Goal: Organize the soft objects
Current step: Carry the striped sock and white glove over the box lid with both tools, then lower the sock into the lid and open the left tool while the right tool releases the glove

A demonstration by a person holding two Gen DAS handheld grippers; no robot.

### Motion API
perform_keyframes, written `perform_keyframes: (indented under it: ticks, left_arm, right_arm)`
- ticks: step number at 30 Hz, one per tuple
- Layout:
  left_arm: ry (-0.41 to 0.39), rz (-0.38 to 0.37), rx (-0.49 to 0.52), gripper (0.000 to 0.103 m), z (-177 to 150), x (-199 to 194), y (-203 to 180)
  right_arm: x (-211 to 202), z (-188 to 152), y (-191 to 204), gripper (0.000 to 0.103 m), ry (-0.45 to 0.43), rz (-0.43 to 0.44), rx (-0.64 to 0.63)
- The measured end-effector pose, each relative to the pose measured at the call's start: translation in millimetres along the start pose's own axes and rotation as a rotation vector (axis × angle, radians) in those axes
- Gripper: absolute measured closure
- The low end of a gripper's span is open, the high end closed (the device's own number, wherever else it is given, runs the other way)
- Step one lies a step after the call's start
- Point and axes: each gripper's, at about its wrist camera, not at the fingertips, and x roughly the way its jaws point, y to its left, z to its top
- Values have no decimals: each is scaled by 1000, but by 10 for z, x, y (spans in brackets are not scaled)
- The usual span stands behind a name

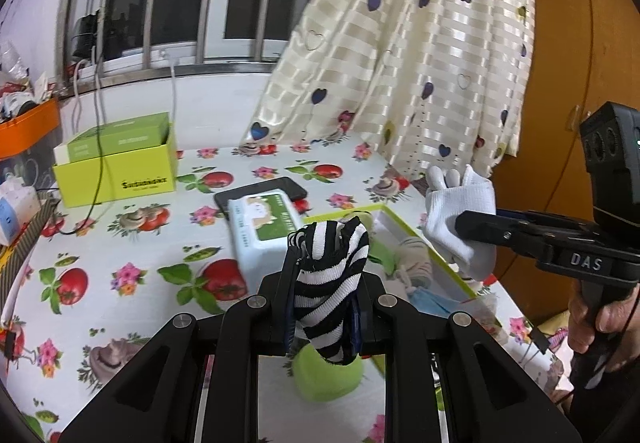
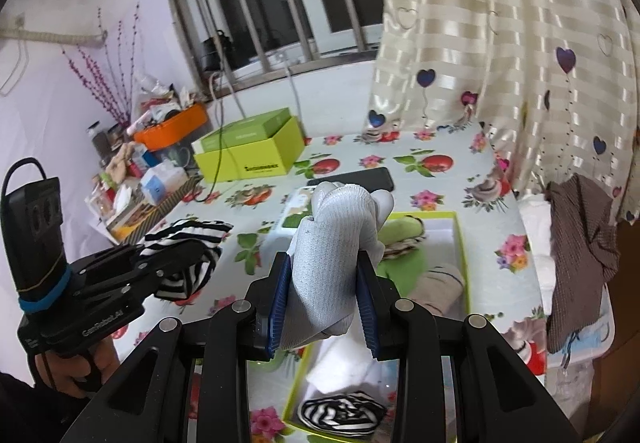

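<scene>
Left gripper (image 1: 320, 283) clamped on a striped sock (image 1: 332, 283), held up above the tabletop (image 1: 120, 243) near its front edge. Right gripper (image 2: 324, 307) clamped on a white glove (image 2: 332, 255), carried over the green-rimmed box (image 2: 460, 239) toward the right edge. Jaws of both closed firmly on bunched fabric, no gap showing. Likely light, limp and easily compressed, both pieces; drooping ends below the pads, prone to snag on the box rim. Best taken at the bundled middle, as here, not by a loose cuff or fingertip. More soft items already lying in the box; a wipes pack (image 1: 264, 227) just behind it.
</scene>
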Motion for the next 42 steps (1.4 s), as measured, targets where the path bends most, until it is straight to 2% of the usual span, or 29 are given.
perform_keyframes:
  ticks: [9,16,23,36,42]
  left_arm:
    - [32,-75,24,82,-49,136,-204]
    - [61,-106,41,82,-81,257,-338]
    - [121,-139,72,82,-191,459,-500]
    - [233,-156,114,82,-401,904,-722]
    - [285,-166,132,82,-516,1064,-785]
  right_arm:
    - [-33,-103,-255,73,10,-31,42]
    - [-9,-166,-345,73,26,-36,55]
    - [87,-306,-451,73,70,-38,70]
    - [396,-587,-725,72,178,-46,117]
    - [451,-628,-772,72,191,-39,125]
